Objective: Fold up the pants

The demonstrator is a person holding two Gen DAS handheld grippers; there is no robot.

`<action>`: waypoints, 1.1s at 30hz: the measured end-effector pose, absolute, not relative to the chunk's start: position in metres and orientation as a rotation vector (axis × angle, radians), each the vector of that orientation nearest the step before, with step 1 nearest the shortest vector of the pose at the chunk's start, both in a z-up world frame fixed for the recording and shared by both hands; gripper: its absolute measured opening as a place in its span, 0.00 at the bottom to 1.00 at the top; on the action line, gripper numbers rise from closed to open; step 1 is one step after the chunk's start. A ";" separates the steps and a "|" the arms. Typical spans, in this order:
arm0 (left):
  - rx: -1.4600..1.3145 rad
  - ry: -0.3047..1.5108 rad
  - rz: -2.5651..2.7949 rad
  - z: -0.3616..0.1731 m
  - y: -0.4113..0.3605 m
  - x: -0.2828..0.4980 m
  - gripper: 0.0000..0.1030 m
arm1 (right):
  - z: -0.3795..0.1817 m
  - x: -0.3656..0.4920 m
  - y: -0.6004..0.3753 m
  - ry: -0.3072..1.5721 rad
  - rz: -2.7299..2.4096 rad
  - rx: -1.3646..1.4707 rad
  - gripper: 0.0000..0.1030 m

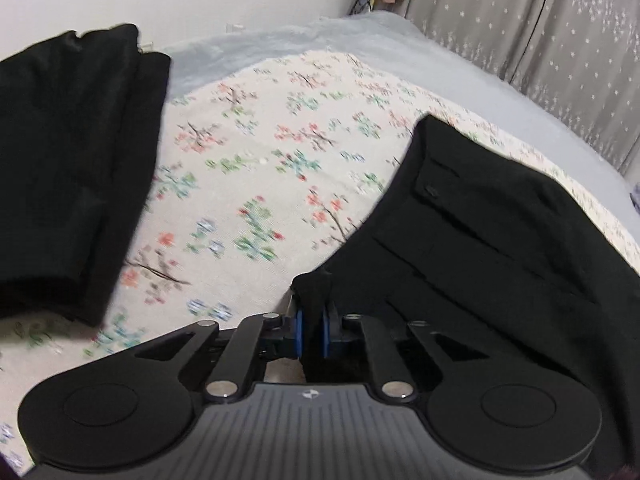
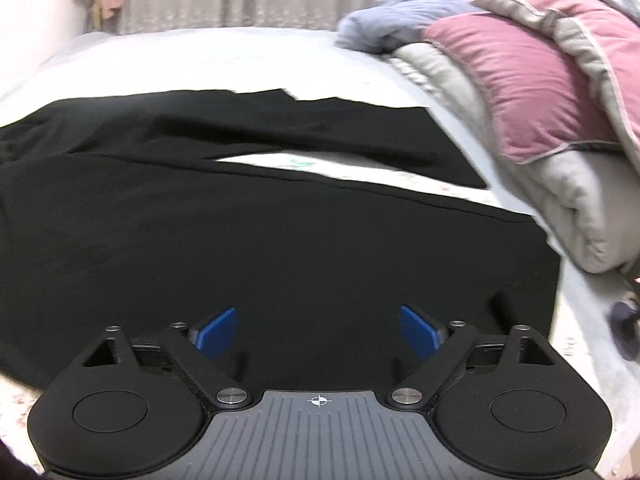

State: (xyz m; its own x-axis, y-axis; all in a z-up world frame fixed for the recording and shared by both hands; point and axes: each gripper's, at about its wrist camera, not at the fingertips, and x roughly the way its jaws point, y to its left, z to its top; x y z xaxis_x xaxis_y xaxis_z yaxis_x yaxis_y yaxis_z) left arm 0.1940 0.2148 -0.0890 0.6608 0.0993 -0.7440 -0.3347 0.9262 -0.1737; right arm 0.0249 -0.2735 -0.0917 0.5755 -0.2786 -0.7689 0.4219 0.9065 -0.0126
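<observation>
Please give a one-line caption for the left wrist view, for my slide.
Left gripper shut on the waistband corner of black pants lying on a floral bedsheet.

Each tool [image 1: 312, 330] [image 2: 318, 330] has black linkage arms, silver pivot screws, blue pads and a ribbed grey base.

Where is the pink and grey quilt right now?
In the right wrist view, the folded quilt sits piled at the upper right of the bed, just beyond the leg ends of the black pants.
</observation>
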 end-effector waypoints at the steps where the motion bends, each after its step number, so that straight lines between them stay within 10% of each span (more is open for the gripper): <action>1: -0.323 0.801 0.255 -0.087 0.222 0.191 0.08 | -0.092 0.026 -0.270 0.867 -0.403 0.176 0.82; 15: -0.290 0.771 0.297 -0.080 0.256 0.167 0.10 | -0.094 0.023 -0.276 0.887 -0.421 0.226 0.84; 25: -0.329 0.810 0.268 -0.079 0.250 0.164 0.51 | -0.111 -0.020 -0.356 0.960 -0.775 0.165 0.85; 33: -0.260 0.861 0.334 -0.087 0.242 0.169 0.19 | -0.129 -0.035 -0.392 0.989 -0.823 0.241 0.82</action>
